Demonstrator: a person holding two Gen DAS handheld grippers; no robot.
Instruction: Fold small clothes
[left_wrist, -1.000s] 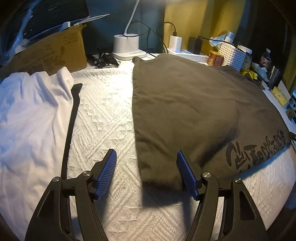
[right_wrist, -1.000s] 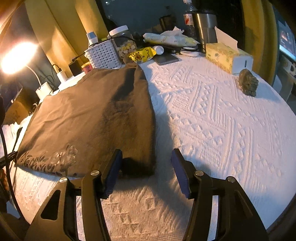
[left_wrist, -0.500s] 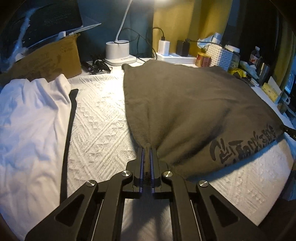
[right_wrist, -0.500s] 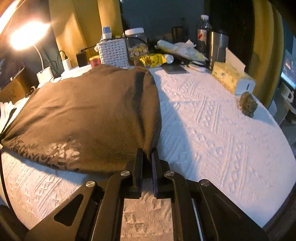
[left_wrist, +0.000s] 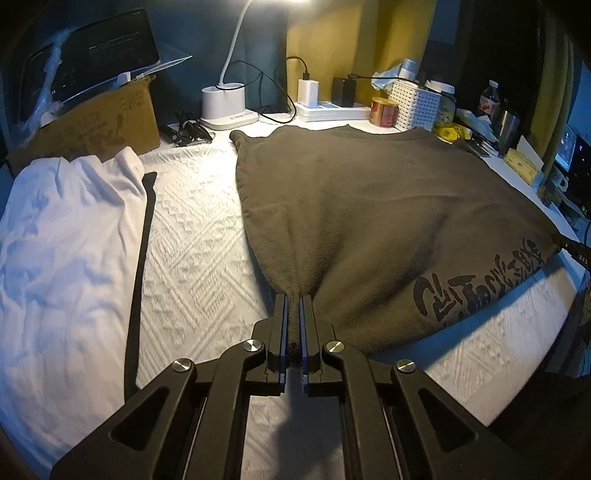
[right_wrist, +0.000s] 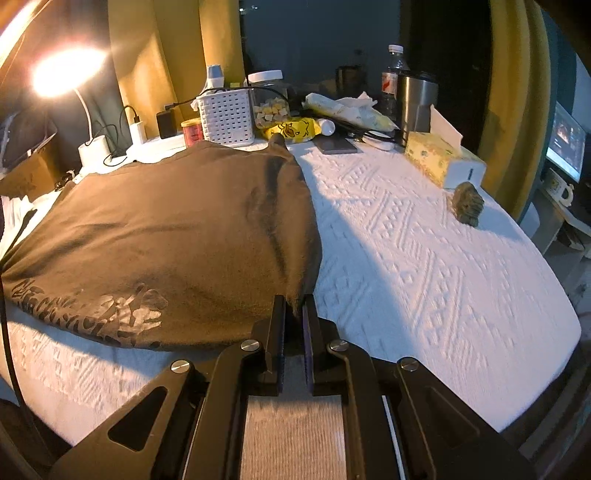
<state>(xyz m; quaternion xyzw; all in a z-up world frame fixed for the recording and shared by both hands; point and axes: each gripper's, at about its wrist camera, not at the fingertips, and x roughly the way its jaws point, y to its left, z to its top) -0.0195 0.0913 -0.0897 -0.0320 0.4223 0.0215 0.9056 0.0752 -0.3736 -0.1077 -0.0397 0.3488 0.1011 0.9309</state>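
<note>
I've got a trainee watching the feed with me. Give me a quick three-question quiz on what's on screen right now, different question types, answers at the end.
1. True or false: both tongs are shut on the near corners of the dark brown shirt.
2. Multiple choice: what lies to the left of the shirt in the left wrist view? A) a white garment B) a tissue box C) a steel tumbler
3. Fill in: the printed lettering runs along the shirt's ____ edge, the one closest to the tongs.

Key:
1. True: the left tongs and the right tongs each pinch a corner.
2. A, the white garment.
3. Near.
</note>
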